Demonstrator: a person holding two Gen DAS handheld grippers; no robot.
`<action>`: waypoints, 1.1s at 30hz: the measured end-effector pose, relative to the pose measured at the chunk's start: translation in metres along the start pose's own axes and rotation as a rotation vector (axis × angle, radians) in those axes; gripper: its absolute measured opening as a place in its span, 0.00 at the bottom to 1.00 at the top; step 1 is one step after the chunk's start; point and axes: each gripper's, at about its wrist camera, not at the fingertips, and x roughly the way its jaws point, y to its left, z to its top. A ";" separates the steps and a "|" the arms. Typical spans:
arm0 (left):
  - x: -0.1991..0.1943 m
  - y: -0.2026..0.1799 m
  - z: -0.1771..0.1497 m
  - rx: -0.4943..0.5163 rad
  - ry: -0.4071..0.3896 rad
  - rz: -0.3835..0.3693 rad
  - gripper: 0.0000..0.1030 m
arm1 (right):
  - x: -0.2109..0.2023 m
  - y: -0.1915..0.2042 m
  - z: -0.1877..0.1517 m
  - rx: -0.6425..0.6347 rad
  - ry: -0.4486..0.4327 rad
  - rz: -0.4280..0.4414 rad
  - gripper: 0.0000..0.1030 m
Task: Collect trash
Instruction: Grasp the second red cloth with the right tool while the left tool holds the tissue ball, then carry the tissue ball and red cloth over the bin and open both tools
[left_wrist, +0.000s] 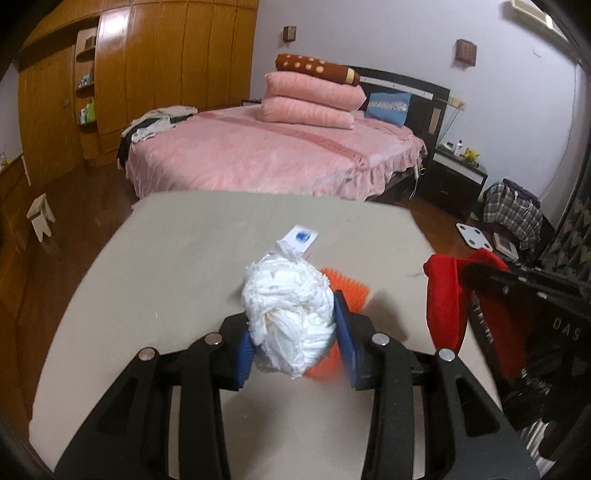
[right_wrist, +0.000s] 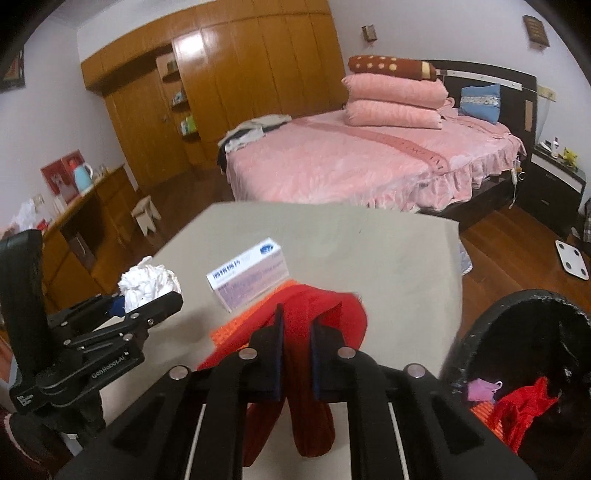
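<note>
Both grippers are loaded and held above the worktop. The left gripper has its blue pads clamped on a crumpled white tissue wad, which bulges up and forward out of the jaws over the middle of the worktop. The right gripper has its jaws drawn close together on a red cloth, pinched near its middle so that one end drapes forward over the fingers and the rest hangs limp below them. The black trash bin stands just off the worktop's right edge, close beside the right gripper and lower than it; red and pink scraps already lie inside. The drop-off therefore lies to the right of both loads: the right hand is much the nearer and probably needs only a short swing over the rim, while the left would have to cross the whole worktop. A white medicine box and an orange bristly mat lie on the worktop near its middle, the box just behind the mat, neither yet picked up.
</note>
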 end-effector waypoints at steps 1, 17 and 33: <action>-0.004 -0.004 0.004 0.004 -0.010 -0.006 0.36 | -0.007 -0.002 0.002 0.006 -0.015 0.000 0.11; -0.029 -0.089 0.034 0.090 -0.092 -0.133 0.36 | -0.095 -0.046 0.010 0.051 -0.151 -0.054 0.11; -0.005 -0.219 0.028 0.261 -0.099 -0.344 0.36 | -0.151 -0.142 -0.009 0.122 -0.183 -0.249 0.11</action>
